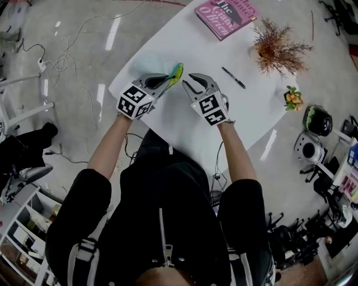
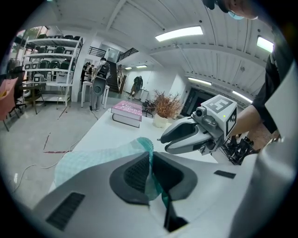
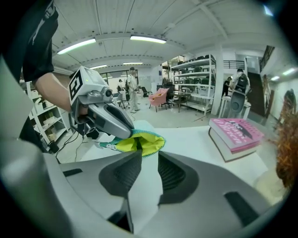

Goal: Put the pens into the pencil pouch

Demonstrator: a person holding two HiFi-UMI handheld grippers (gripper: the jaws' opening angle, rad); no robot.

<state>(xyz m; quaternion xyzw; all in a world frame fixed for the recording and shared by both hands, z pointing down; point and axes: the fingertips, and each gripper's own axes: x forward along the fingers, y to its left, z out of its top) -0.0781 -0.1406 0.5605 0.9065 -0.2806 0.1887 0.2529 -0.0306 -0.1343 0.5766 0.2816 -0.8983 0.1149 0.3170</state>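
Observation:
My left gripper (image 1: 168,80) is shut on the rim of the pencil pouch (image 1: 175,72), a pale teal mesh pouch with a yellow lining and a green zipper. It holds the pouch's mouth up off the white table (image 1: 184,131). In the left gripper view the mesh (image 2: 93,160) is pinched between the dark pads. My right gripper (image 1: 191,81) stands just right of the pouch, open, with nothing between its jaws. The right gripper view looks into the open yellow mouth (image 3: 139,142) beyond the jaws. A black pen (image 1: 233,77) lies on the table farther right.
A pink book (image 1: 224,15) lies at the table's far edge. A dried plant in a pot (image 1: 275,49) and a small orange flower pot (image 1: 292,98) stand at the right. Cables run over the floor on the left.

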